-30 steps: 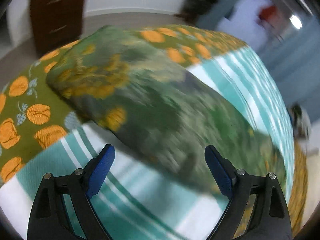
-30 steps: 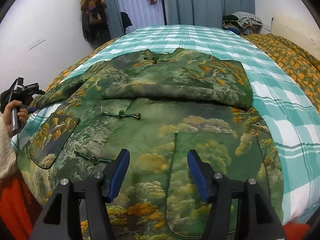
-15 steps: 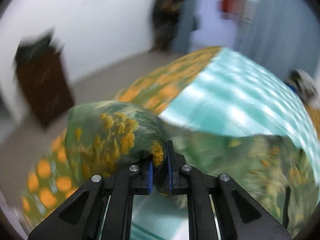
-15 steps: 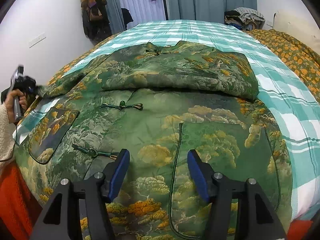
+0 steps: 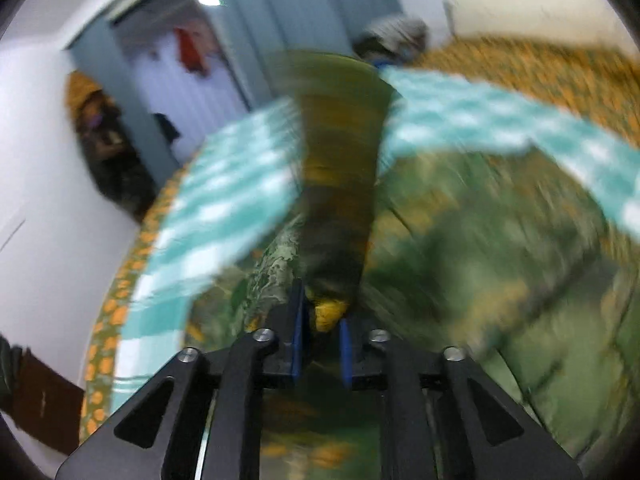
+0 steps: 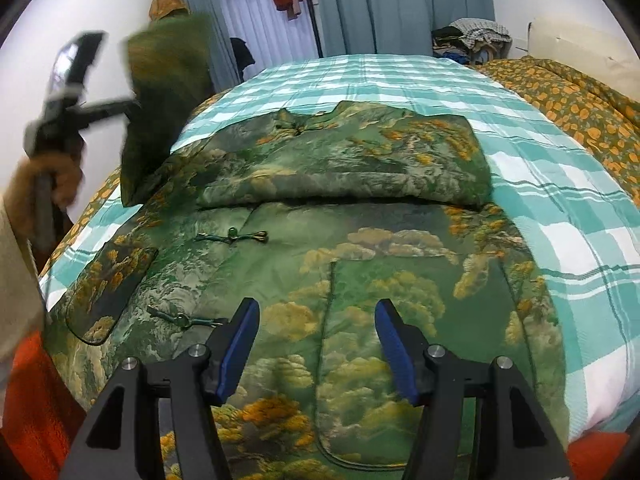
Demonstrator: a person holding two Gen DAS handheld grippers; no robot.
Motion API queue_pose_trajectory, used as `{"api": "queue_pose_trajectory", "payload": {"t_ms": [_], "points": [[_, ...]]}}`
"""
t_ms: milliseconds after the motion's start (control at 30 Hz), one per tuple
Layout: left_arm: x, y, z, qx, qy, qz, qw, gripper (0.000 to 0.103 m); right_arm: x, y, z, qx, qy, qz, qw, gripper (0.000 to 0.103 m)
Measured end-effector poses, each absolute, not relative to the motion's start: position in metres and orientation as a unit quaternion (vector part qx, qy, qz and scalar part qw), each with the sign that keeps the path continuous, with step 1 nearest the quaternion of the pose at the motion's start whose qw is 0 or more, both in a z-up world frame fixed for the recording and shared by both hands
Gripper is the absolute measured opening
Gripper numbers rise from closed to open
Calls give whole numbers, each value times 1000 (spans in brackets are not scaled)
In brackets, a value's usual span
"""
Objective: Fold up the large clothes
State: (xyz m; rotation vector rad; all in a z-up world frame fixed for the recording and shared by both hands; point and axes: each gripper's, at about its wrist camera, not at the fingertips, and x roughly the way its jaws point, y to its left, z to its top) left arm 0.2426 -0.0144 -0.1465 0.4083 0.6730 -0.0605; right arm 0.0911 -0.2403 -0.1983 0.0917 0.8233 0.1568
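One green jacket (image 6: 360, 280) spread on bed (image 6: 560, 200), mid sleeve-fold: left gripper (image 5: 320, 344), jaws opening, pinches lifted sleeve (image 5: 340, 200); right gripper (image 6: 316, 344) half-open, empty; next, lay sleeve across body.

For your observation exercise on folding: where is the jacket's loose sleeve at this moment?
In the right wrist view the sleeve is raised off the bed at the far left, hanging from the left claw, above the jacket's left shoulder and the checked blanket.
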Motion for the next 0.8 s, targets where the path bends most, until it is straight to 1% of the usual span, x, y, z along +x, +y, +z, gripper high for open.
{"api": "queue_pose_trajectory", "payload": {"t_ms": [67, 133, 167, 233, 300, 333, 467, 600, 767, 800], "points": [[238, -30, -171, 216, 360, -46, 906, 33, 90, -247, -196, 48, 397, 70, 914, 61], [226, -38, -187, 228, 381, -50, 894, 55, 92, -252, -194, 54, 397, 66, 914, 61], [215, -38, -189, 231, 382, -53, 893, 59, 93, -254, -193, 58, 398, 66, 913, 61], [193, -31, -185, 223, 379, -61, 896, 78, 101, -257, -190, 69, 399, 70, 912, 61], [182, -21, -179, 206, 377, -62, 901, 84, 117, -259, -184, 87, 401, 83, 908, 61], [172, -12, -175, 189, 381, -59, 903, 85, 125, -259, -181, 97, 401, 88, 907, 61], [165, 24, -179, 112, 399, -44, 909, 85, 186, -259, -176, 198, 418, 141, 875, 61], [148, 53, -182, 49, 408, -29, 911, 85, 243, -236, -189, 263, 450, 171, 836, 61], [140, 67, -192, 16, 420, -18, 907, 85, 288, -201, -220, 266, 509, 158, 803, 61], [138, 70, -193, 13, 422, -17, 906, 85, 292, -196, -223, 260, 518, 150, 801, 52]]}}
